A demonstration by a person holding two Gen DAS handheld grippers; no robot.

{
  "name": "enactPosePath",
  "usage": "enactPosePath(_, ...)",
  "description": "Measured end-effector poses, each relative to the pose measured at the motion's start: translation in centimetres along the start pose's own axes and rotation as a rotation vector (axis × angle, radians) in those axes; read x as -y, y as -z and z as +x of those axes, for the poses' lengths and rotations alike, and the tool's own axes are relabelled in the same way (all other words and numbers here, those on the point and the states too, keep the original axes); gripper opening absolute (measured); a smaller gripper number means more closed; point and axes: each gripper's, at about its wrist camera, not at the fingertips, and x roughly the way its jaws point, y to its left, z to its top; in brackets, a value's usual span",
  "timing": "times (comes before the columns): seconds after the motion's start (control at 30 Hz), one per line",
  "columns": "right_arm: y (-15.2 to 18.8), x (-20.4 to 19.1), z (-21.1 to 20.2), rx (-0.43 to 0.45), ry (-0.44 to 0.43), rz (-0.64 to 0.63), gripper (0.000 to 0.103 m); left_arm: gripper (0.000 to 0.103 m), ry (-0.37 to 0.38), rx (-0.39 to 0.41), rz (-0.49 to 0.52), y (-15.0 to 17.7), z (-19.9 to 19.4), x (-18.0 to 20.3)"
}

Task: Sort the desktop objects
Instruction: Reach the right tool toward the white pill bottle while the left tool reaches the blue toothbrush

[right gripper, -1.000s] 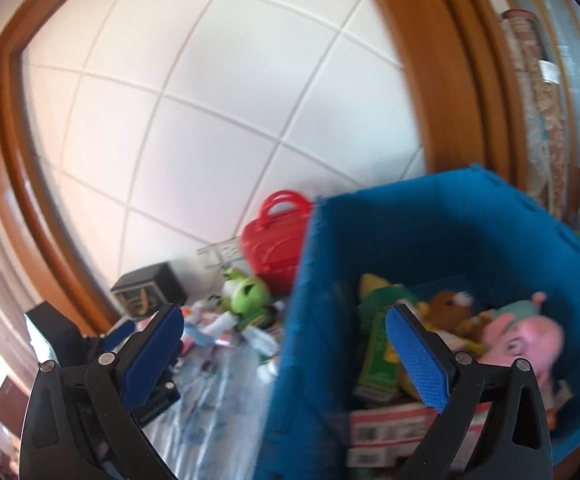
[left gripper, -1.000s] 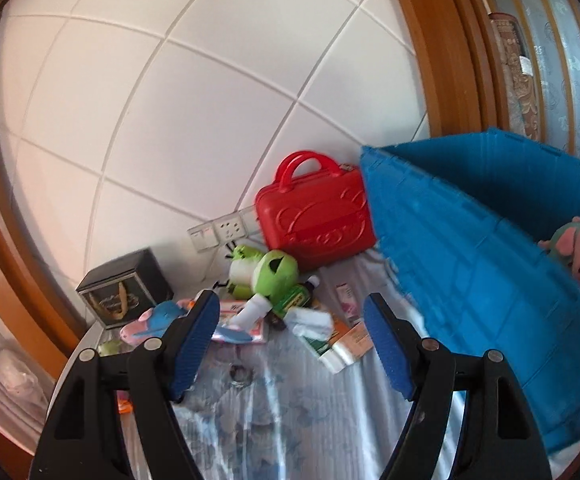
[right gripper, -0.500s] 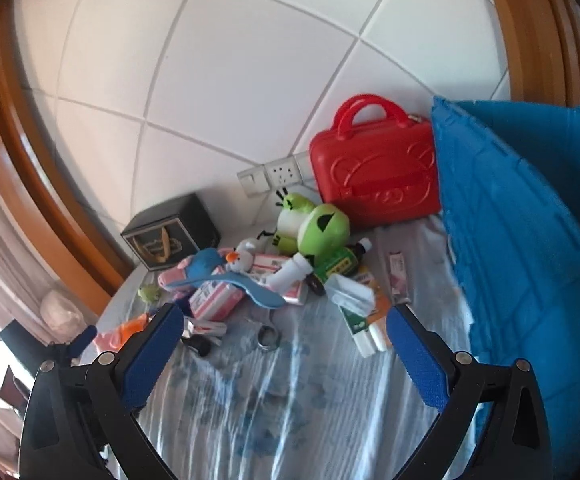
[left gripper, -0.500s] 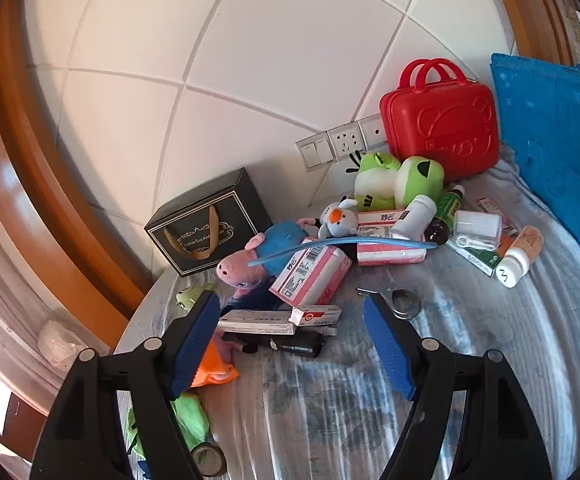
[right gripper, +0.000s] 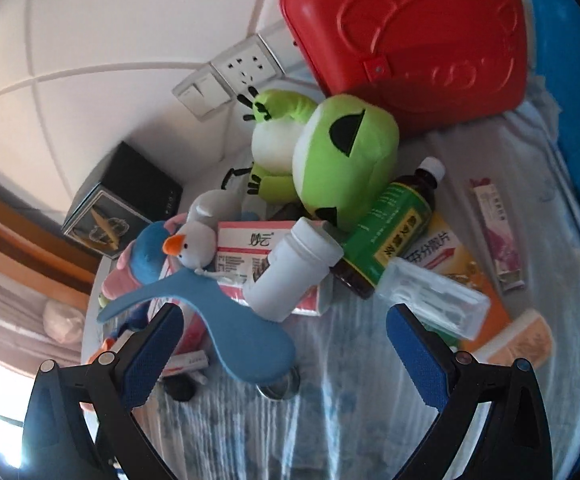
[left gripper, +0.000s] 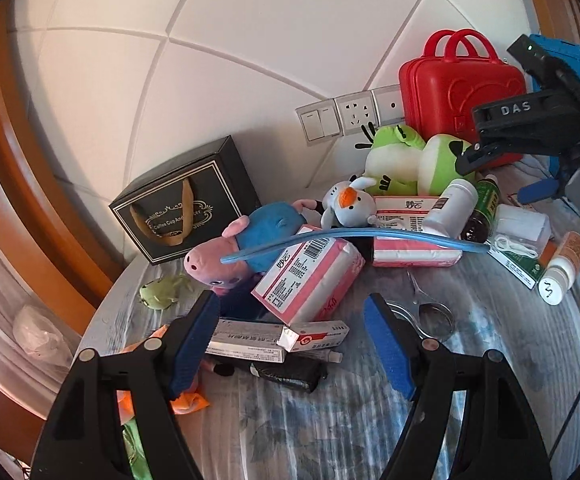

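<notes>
Both grippers, left (left gripper: pixel 292 336) and right (right gripper: pixel 280 344), gape empty above table clutter; black gift box (left gripper: pixel 184 204) reads "Coffee Cup And Saucer"

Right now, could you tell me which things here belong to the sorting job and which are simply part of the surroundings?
To sort:
- green frog plush
- white pill bottle
- brown syrup bottle
- pink medicine box
- pig plush
- blue shoehorn

Surroundings:
- wall sockets
- tiled wall
- patterned tablecloth
</notes>
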Motion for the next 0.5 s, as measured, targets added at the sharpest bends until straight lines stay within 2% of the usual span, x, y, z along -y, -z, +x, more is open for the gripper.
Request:
enactPosePath(0.13, -1.5, 0.2, 4.3, -0.06, 0.001, 0.052, 0.103, 0.074, -0.003, -0.007, 0.005, -1.2, 3.5, 0.0)
enactPosePath(0.23, -1.9, -0.2, 6.3, -0.071, 0.012, 0.047, 0.102, 0.074, 0.03, 0.011, 0.028, -2.2, 5.6, 0.3)
enactPosePath(0.27, -2.0, -0.6, 6.5, -0.05, 0.033, 0.017, 0.1, 0.074, 0.044, 0.024, 0.045, -2.5, 6.1, 0.5)
enactPosePath(0.33, -2.1, -1.3, 6.6, -0.015, 0.074, -0.041, 0.085, 0.074, 0.077, 0.047, 0.114, -3.0, 7.2, 1.3)
enactPosePath(0.5, -2.3, -1.6, 7.3, -0.033, 0.044, -0.086, 0.074, 0.074, 0.117, 0.081, 0.277, -3.1, 9.7, 2.6)
